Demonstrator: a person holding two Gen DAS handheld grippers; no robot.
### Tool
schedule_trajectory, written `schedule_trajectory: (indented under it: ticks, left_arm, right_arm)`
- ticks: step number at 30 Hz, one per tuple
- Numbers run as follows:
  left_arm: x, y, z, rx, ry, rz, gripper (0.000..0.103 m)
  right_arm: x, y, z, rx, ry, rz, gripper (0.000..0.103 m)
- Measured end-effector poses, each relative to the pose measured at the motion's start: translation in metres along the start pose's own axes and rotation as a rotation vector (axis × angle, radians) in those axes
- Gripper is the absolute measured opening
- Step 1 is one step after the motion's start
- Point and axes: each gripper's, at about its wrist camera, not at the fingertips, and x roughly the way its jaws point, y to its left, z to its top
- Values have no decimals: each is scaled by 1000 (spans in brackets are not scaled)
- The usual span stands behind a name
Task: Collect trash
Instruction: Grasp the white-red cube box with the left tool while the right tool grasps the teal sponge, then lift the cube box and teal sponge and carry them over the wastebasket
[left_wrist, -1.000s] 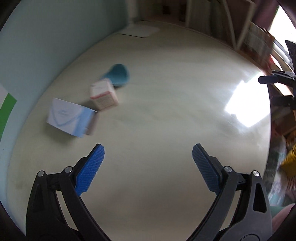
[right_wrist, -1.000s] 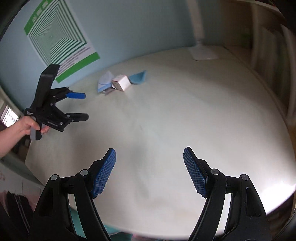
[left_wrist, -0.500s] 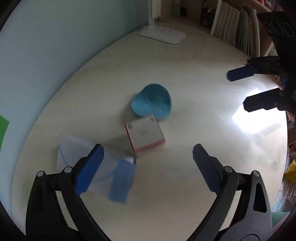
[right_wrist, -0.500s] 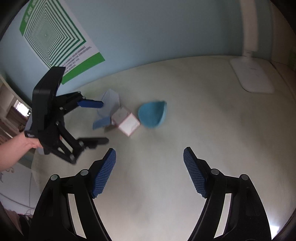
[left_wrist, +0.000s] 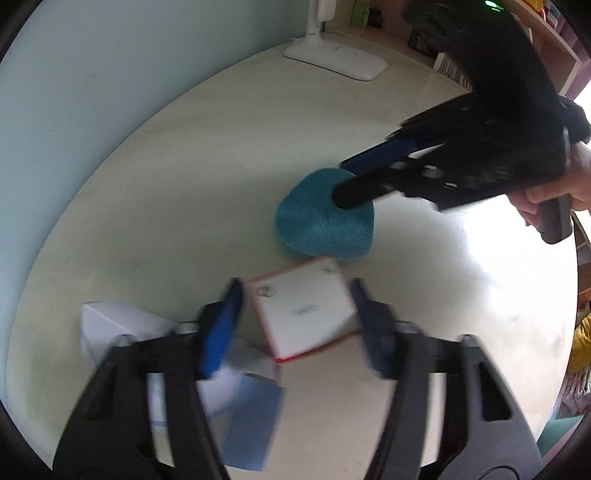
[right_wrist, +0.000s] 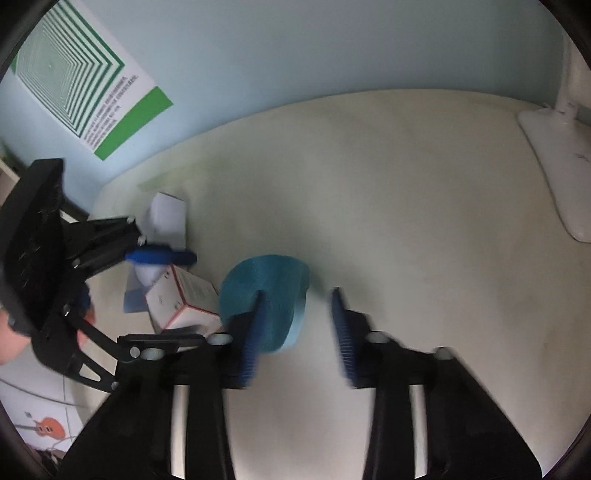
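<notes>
While both grippers are closing in, trash is being straddled.
Left gripper (left_wrist: 295, 325) is narrowing around the red-edged box (left_wrist: 303, 314), pads not yet pressing; right gripper (right_wrist: 295, 332) is half-closing, blue cup (right_wrist: 266, 295) at its left pad.

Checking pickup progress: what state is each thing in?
Red-edged white cardboard box: on table, between left jaws.
Teal rounded sponge pad: lying on table.
Blue-and-white carton: lying on its side.
Left gripper: just been closing around box; contact unclear.
Right gripper: just been closing, straddling sponge pad's edge, not clamped.
</notes>
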Motion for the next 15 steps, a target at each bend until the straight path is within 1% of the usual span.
schedule_trajectory:
  ticks: [2,3,4,6,12,15]
  left_arm:
    - [-4,0,-3,3,-13,-7,46]
    - [-6,0,-4,-1,-17,-12,42]
    - [-7,1,-5,-4,-20,-15,39]
    - [-12,2,-7,-10,-21,-18,39]
    - [-28,-4,-6,10,-42,9,39]
    - [-29,-11,-1,24,-45,15,39]
  right_arm:
    - [0,3,1,-10,-13,9,17]
    - [-2,4,0,-14,-22,16,13]
    - [-4,4,1,-11,-26,24,12]
    - [-10,4,2,-3,-41,33,8]
    - [-42,-1,-8,9,-81,33,8]
    - [-59,-4,-16,22,-107,20,8]
